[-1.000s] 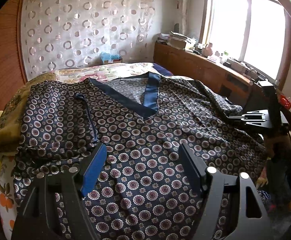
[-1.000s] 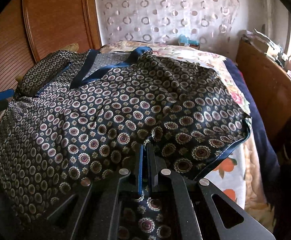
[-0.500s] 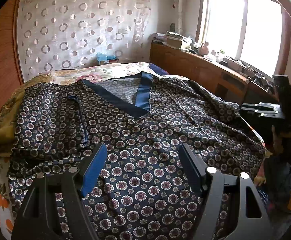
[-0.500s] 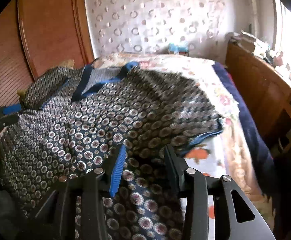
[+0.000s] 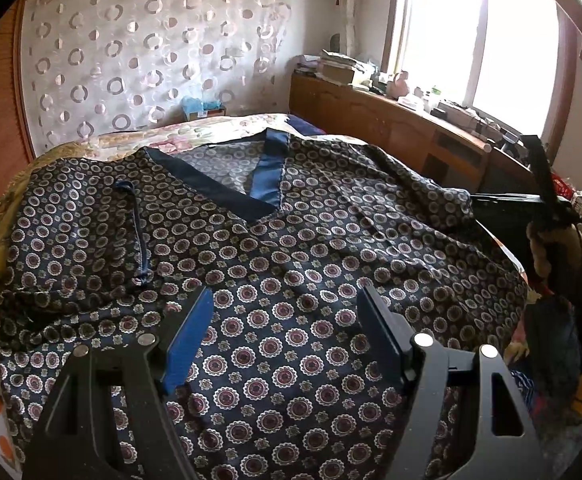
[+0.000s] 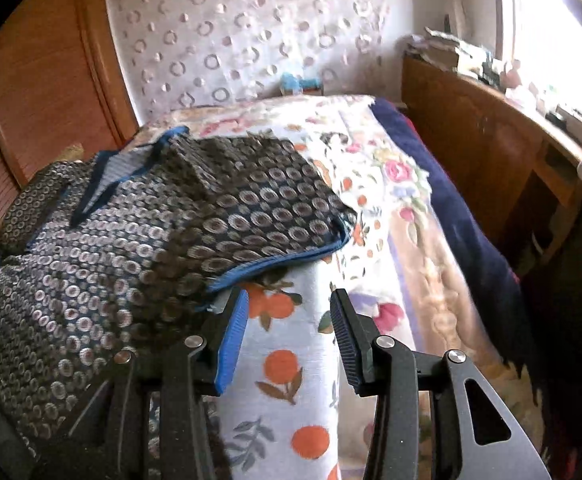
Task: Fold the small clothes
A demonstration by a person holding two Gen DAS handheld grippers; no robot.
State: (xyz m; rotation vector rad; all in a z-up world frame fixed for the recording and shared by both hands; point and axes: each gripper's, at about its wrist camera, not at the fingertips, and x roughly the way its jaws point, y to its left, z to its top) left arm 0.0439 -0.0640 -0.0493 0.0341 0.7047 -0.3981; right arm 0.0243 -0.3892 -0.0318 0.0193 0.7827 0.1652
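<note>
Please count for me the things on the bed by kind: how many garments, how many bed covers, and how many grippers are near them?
Patterned garment: 1
Floral bed cover: 1
Dark blue blanket: 1
Grippers: 2, the left gripper and the right gripper, both with fingers apart and holding nothing
Total: 5

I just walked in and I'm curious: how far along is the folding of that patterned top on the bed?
Barely begun. Done: the patterned top lies spread on the bed, V-neck up, one side flopped loosely inward. In hand: nothing; the left tool hovers open over the fabric, and the right tool is open over the fruit-print sheet, beside the blue-edged hem. Left: every actual fold.
</note>
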